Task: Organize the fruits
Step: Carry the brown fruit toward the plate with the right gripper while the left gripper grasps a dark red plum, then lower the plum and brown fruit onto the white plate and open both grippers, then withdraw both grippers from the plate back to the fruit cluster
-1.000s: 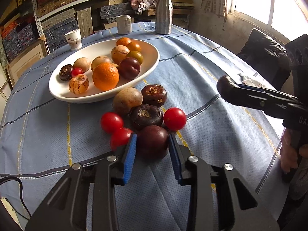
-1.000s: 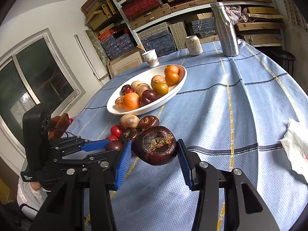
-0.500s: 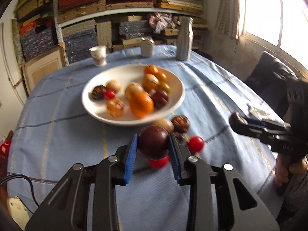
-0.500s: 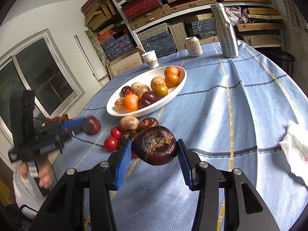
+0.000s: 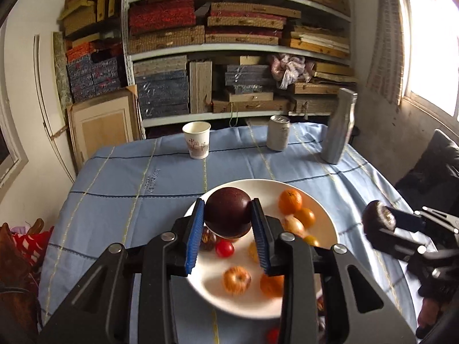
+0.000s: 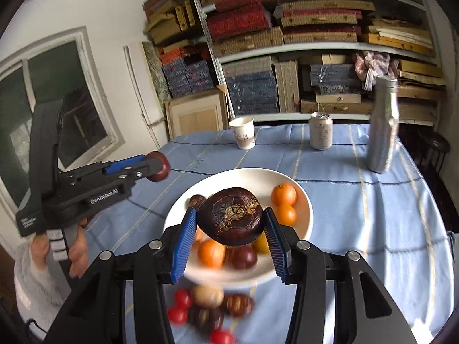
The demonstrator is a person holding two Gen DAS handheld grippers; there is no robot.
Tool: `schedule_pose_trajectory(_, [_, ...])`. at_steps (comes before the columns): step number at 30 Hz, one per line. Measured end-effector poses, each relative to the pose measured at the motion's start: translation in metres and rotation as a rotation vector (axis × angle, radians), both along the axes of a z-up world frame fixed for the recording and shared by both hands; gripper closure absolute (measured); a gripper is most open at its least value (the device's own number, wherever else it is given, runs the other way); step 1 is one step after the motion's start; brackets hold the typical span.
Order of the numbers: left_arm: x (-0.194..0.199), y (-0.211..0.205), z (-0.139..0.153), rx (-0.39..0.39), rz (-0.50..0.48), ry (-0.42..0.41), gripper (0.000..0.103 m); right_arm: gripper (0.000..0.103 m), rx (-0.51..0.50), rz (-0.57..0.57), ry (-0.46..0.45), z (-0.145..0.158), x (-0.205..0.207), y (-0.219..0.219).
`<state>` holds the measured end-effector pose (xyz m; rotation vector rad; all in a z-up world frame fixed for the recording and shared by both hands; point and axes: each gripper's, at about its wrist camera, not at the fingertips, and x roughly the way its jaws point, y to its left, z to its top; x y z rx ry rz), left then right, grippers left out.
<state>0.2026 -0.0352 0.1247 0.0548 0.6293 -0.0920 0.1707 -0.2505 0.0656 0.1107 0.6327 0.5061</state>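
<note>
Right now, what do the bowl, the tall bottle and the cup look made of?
Bowl: likely glazed ceramic, white and smooth with a soft sheen; could be melamine. Bottle: brushed metal, probably steel, silver with dull streaked reflections. Cup: paper, matte white with a rolled rim and printed characters.

The left gripper (image 5: 228, 220) is clamped on a smooth dark round fruit (image 5: 228, 212), its blue-padded jaws pressing both sides, and tilts downward. The right gripper (image 6: 231, 225) grips a wrinkled dark fruit (image 6: 231, 220) the same way, also pitched down. In the right wrist view, a hand (image 6: 75, 250) wraps the left gripper's handle at far left.
</note>
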Motion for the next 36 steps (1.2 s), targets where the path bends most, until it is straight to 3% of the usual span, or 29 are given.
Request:
schedule_pose_trajectory(9, [0.113,0.011,-0.07,-0.037,0.053,0.168,0.071,0.054,-0.121,0.005,0.144,-0.055,0.093,0.051])
schedule_pose_trajectory(17, [0.143,0.02,-0.101,-0.078,0.043,0.236,0.069,0.053,-0.176,0.037,0.202,-0.069,0.125,0.076])
schedule_pose_trajectory(20, [0.136,0.02,-0.096,-0.078,0.049,0.219,0.055,0.053,-0.179,0.035,0.189,-0.066,0.127,0.077])
schedule_pose_trajectory(26, [0.103,0.023,-0.055,-0.091,0.056,0.13,0.046,0.051,-0.123,0.023,0.105,-0.028,0.099,0.059])
schedule_pose_trajectory(30, [0.056,0.024,-0.021,-0.061,0.067,0.047,0.036,0.043,-0.073,0.026,0.015,0.01,0.054,0.043])
schedule_pose_trajectory(36, [-0.027,0.017,0.003,0.012,0.068,-0.047,0.024,0.037,0.02,0.055,-0.116,0.048,-0.038,0.016])
